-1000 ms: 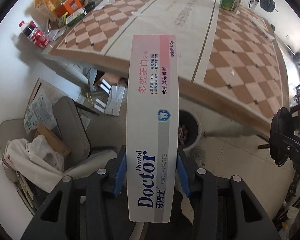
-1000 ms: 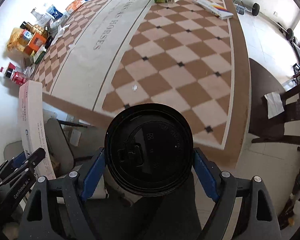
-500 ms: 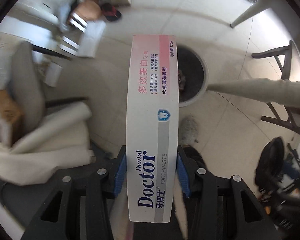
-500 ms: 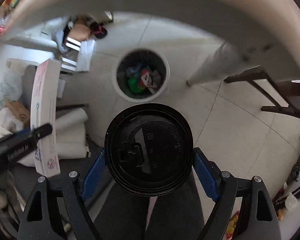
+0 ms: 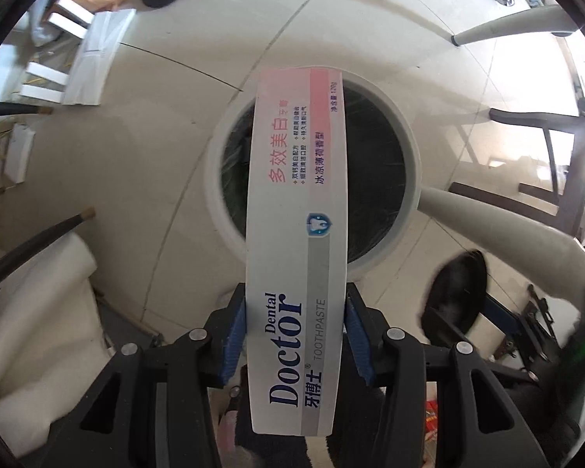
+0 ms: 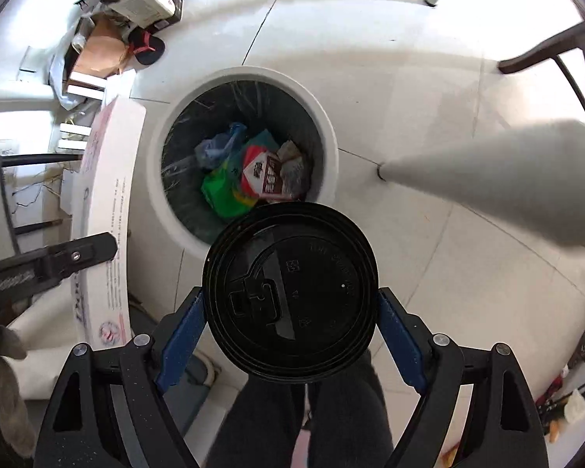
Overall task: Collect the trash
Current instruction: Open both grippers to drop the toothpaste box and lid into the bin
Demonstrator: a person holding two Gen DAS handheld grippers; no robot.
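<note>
My left gripper point(image 5: 295, 335) is shut on a white and pink Dental Doctor toothpaste box point(image 5: 298, 234), held lengthwise over the round white trash bin point(image 5: 411, 179) on the floor. The box point(image 6: 105, 210) and left gripper also show at the left of the right wrist view. My right gripper point(image 6: 290, 323) is shut on a cup with a black plastic lid point(image 6: 292, 288), held just short of the bin's point(image 6: 331, 144) near rim. The bin has a dark liner and holds green, red and blue wrappers point(image 6: 249, 175).
A grey table leg point(image 6: 487, 183) slants down to the floor right of the bin. Dark chair legs point(image 5: 538, 156) stand to the right. Cardboard, boxes and slippers point(image 6: 136, 19) clutter the floor at the far left. White cloth point(image 5: 39, 312) lies at the near left.
Both grippers have swung down from the tabletop to below the table edge and closed in on the bin, which now looks much larger. Both grips are unchanged.
</note>
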